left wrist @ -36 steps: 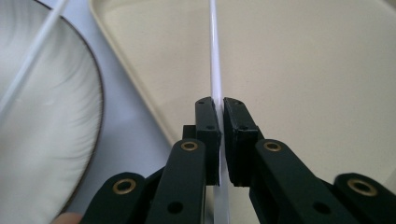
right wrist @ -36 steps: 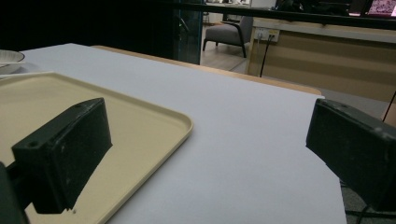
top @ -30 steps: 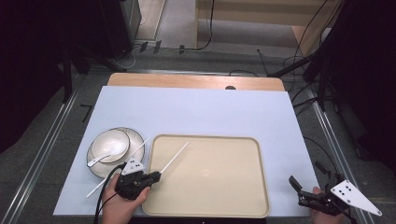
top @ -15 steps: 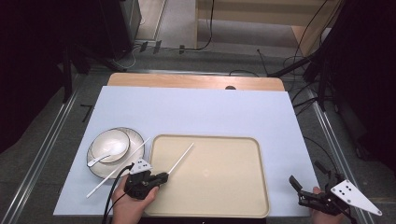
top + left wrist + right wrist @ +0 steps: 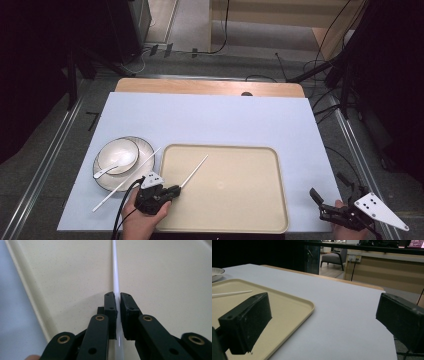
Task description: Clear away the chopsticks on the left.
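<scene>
Over the tray, left tongs have just been opening, barely clamping a white chopstick; right tongs gape empty

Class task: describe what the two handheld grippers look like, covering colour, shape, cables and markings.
Both are black with two blocky jaws. The left gripper has brass-ringed pivot holes, a small grey plate on top and a black cable trailing behind. The right gripper carries a grey three-cornered plate with black dots.

Even overhead light brightens the table; surroundings stay dark, close fingers slightly blurred.
</scene>
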### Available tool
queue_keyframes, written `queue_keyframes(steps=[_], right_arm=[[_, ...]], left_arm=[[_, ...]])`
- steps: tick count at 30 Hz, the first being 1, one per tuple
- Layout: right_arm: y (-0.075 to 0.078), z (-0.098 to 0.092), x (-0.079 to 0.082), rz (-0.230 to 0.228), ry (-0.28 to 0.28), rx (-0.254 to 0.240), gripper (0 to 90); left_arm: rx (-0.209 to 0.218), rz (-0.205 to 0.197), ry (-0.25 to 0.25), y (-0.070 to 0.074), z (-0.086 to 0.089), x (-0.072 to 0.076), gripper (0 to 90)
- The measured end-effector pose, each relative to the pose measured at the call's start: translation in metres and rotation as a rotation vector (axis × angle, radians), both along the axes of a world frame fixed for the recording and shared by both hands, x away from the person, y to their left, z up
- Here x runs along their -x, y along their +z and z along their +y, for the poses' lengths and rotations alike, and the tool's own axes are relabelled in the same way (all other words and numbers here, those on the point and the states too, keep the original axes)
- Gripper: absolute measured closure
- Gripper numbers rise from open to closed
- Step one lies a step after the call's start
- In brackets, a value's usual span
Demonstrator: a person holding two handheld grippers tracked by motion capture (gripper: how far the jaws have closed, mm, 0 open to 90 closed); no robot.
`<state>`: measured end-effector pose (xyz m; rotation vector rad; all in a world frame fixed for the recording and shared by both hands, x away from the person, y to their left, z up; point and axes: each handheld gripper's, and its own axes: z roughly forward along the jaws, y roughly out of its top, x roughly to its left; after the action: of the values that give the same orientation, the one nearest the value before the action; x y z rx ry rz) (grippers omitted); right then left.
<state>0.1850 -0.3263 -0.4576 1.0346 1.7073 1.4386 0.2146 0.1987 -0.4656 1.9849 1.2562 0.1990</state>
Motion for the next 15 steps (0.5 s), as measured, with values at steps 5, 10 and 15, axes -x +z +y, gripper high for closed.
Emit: queue_keyframes(steps=[5,10,15], right_arm=[[0.0,0.0,0.0,0.001,0.001,0.0,0.2],[0.0,0.0,0.0,0.0,-0.002,-0.003,0.2],[0.0,-0.001,0.0,0.002,-0.005,-0.011,0.2]], left_arm=[[0.006,-0.01,0.007,0.0,0.0,0.0,80.1],[0.023,-0.02,0.018,0.006,0.004,-0.001,86.2],[0.028,-0.009,-0.014,0.012,-0.003,-0.008,90.0]])
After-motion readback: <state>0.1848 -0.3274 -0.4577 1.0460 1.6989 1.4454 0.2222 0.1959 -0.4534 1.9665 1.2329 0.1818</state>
